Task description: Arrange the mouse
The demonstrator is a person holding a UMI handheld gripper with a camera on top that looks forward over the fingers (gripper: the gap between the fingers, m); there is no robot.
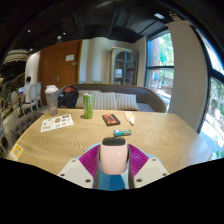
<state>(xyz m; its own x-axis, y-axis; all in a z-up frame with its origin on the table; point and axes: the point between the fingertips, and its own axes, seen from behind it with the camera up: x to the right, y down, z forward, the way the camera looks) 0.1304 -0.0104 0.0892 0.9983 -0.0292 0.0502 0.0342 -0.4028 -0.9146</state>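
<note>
I hold the mouse, a white one with a pink-red stripe across its top, clenched in my gripper, both magenta pads pressed against its sides. The mouse sits between my fingers, raised over the near edge of a pale wooden table.

Beyond the fingers, toward the middle of the table, lies a small teal object, with a dark brown, box-like item a little farther back. A tall green bottle stands upright near the far edge, just left of the brown item. A printed sheet lies flat on the left part of the table, and a yellow card pokes in at the table's near left corner.

Behind the table runs a grey sofa with light cushions. At its left end stand a white cup and a dark bag with something red on it. A wooden door fills the wall at the back left, a glass-fronted cabinet stands farther right, and big windows show green trees outside.
</note>
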